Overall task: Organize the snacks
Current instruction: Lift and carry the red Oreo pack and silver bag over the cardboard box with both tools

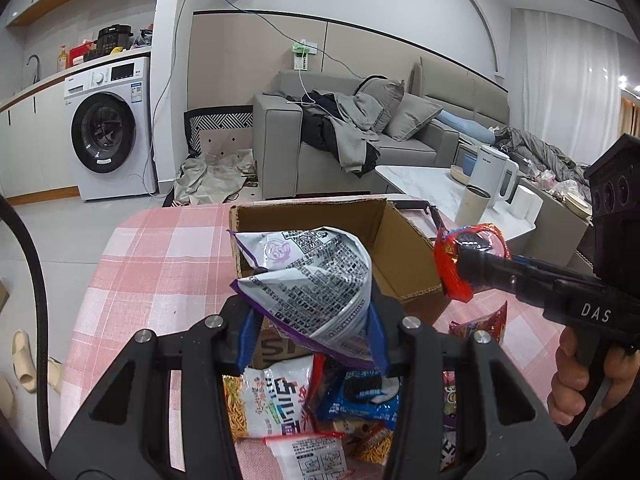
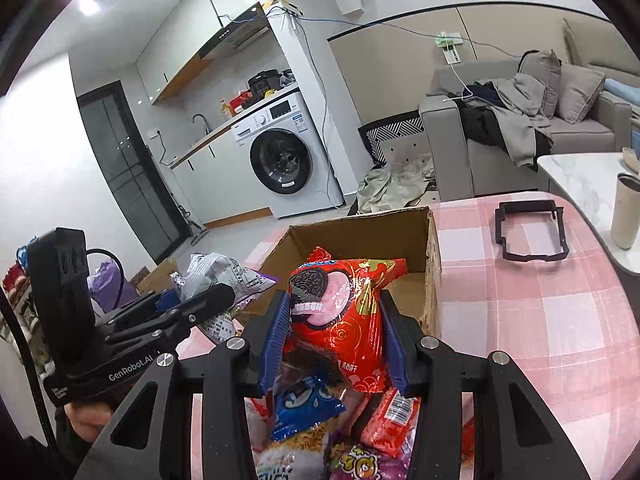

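My left gripper (image 1: 314,322) is shut on a white and purple snack bag (image 1: 316,276) and holds it up in front of the open cardboard box (image 1: 408,248). My right gripper (image 2: 334,340) is shut on a red Oreo bag (image 2: 344,320) and holds it just before the same box (image 2: 434,256). In the left wrist view the right gripper (image 1: 472,264) with its red bag (image 1: 452,264) hangs beside the box's right wall. In the right wrist view the left gripper (image 2: 188,300) with its white bag (image 2: 220,276) is at the left. Loose snack packets (image 1: 280,400) lie below both grippers.
The box stands on a table with a pink checked cloth (image 2: 540,300). A black rectangular frame (image 2: 528,232) lies on the cloth to the right of the box. A marble coffee table (image 1: 432,184) with a kettle and cups stands beyond, by a grey sofa.
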`<action>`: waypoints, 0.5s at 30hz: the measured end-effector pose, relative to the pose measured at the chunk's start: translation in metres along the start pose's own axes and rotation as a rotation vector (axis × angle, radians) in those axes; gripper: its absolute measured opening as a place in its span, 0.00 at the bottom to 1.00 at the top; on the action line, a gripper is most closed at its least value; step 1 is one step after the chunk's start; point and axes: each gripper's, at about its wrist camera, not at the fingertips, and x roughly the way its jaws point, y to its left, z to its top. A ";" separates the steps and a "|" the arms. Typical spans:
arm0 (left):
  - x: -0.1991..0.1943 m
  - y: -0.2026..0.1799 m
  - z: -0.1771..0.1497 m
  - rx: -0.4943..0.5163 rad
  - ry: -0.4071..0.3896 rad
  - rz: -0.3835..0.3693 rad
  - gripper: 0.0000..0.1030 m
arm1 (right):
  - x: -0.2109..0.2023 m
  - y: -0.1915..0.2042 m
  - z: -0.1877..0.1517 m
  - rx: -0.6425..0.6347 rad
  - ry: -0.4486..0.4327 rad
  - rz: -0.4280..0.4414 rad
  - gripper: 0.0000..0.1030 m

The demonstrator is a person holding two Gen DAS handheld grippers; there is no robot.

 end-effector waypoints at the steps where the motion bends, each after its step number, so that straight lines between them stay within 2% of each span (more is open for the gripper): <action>1: 0.004 0.000 0.001 -0.001 -0.002 0.002 0.40 | 0.004 -0.002 0.002 0.008 0.000 0.001 0.43; 15: 0.051 0.000 0.012 0.019 0.021 0.018 0.40 | 0.043 -0.021 0.007 0.022 0.037 -0.033 0.43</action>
